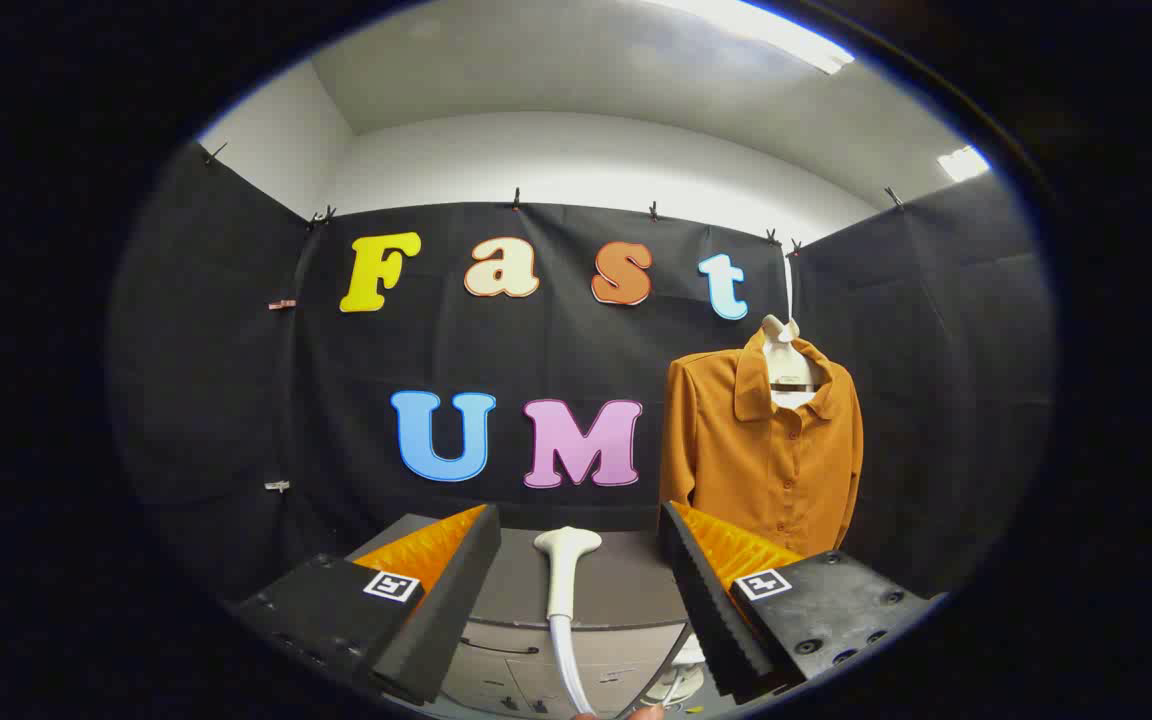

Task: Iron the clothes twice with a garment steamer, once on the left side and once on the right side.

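Note:
An orange-brown button shirt (774,450) hangs on a white hanger (784,352) against the black cloth wall, beyond my right finger. The white garment steamer head (564,578) lies on a grey cabinet top (606,585), with its hose (568,672) trailing toward me. It sits in the gap between my two fingers but touches neither. My gripper (576,585) is open, with both fingers well apart on either side of the steamer handle.
The grey cabinet has drawers (521,670) on its front below the steamer. Black cloth walls close the booth on three sides. A fingertip (646,713) of a person's hand shows near the hose at the bottom.

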`<state>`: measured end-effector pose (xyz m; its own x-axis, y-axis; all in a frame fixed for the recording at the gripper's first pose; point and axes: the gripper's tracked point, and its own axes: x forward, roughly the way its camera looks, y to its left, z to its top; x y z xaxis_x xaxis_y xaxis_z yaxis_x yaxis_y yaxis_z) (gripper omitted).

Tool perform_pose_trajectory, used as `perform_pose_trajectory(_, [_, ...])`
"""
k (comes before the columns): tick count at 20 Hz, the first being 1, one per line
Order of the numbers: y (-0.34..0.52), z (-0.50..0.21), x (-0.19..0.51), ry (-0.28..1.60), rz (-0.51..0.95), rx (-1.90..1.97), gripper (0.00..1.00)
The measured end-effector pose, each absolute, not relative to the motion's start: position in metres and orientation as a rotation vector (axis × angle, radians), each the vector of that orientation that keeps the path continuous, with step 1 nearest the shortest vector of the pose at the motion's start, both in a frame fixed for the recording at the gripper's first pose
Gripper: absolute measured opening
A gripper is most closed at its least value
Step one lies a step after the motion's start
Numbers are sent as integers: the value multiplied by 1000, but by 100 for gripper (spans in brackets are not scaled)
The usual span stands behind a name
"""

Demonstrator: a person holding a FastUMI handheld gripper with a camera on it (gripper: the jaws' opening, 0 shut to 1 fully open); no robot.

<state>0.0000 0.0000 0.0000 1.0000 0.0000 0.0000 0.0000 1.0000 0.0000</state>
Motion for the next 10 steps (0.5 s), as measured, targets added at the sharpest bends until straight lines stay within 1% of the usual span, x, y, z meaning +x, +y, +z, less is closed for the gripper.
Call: perform_pose_trajectory(10, [-17,8,-3,-6,-41,-22,98])
